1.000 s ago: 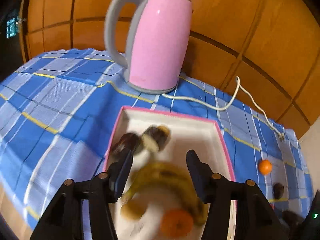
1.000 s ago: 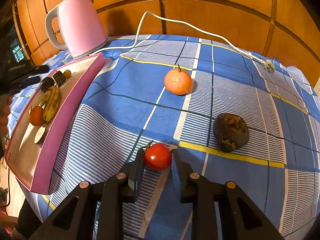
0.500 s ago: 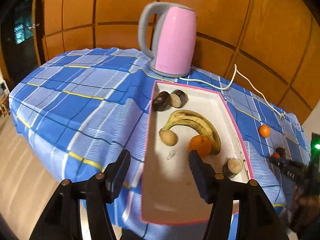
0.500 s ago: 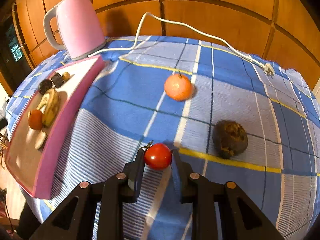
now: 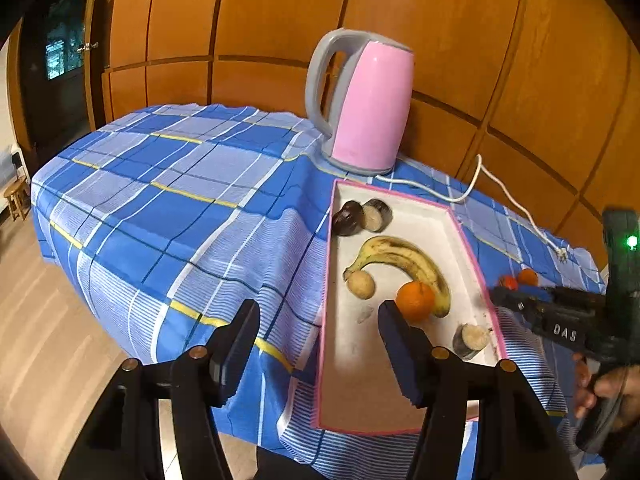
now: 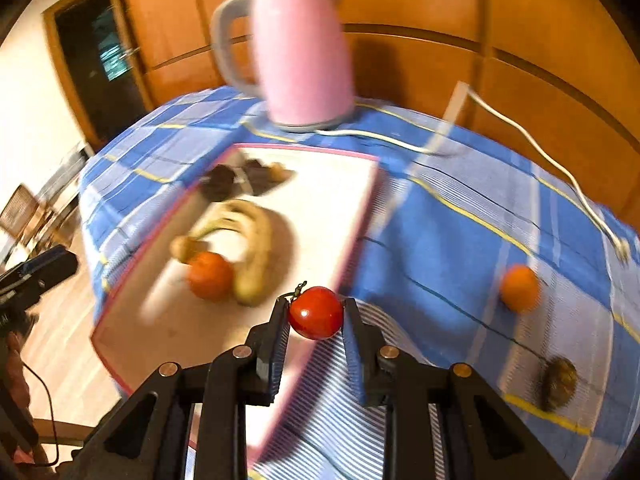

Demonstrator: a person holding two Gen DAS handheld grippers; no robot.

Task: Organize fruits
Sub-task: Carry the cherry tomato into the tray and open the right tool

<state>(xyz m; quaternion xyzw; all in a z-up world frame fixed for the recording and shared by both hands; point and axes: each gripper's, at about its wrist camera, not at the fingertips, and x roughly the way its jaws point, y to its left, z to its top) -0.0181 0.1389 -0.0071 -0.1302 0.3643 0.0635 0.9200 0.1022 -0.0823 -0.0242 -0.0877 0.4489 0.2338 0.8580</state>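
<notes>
Black hand-held gripper (image 6: 316, 332); blue pads (image 6: 280, 336); brass screws; "DAS" lettering; green light.

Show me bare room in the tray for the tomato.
The tray is bare at its near end, this side of the orange, and along the far right wall beside the banana. The middle and far left corner are crowded. The tomato sits in the right gripper.
</notes>
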